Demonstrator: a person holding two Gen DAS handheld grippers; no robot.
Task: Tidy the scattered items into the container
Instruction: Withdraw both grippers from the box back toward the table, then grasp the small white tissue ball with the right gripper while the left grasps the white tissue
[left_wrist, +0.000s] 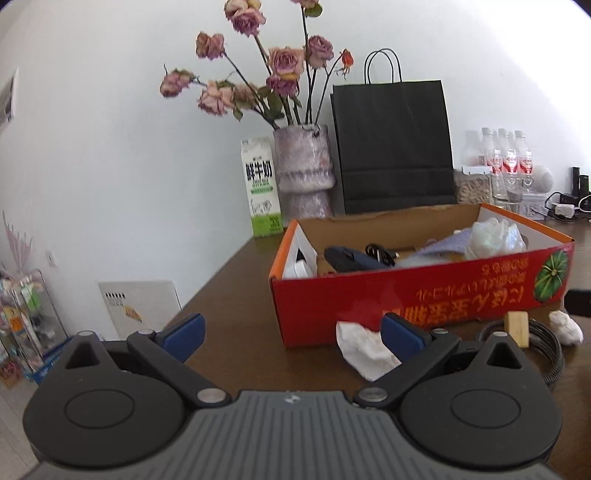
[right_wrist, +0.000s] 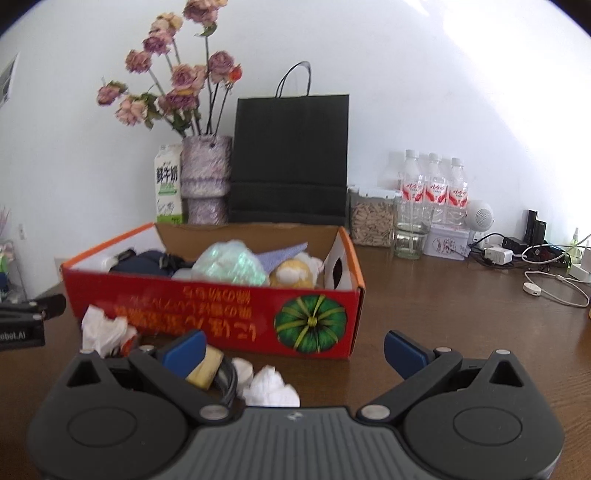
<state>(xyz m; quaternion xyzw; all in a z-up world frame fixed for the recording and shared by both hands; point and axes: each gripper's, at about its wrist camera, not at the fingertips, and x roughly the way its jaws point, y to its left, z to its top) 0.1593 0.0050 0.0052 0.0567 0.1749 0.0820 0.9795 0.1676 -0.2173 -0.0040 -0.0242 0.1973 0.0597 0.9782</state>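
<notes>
Red cardboard box (right_wrist: 210, 314) sits mid-frame on the counter (right_wrist: 443, 332), already holding a dark pouch, a plush toy and an iridescent bundle. Loose items lie just before its front wall: a crumpled tissue (left_wrist: 364, 349) lower centre of the left view, a wooden block (left_wrist: 519, 328) on a coiled black cable (left_wrist: 546, 350), and a second tissue wad (right_wrist: 271, 386) lower centre of the right view. Left gripper (left_wrist: 293, 334) is spread wide, empty, tissue beside its right finger. Right gripper (right_wrist: 295, 350) is open too, holding nothing. Best move, I'd say: centre the left gripper over the tissue, pinch the bulk, lift clear of the rim
</notes>
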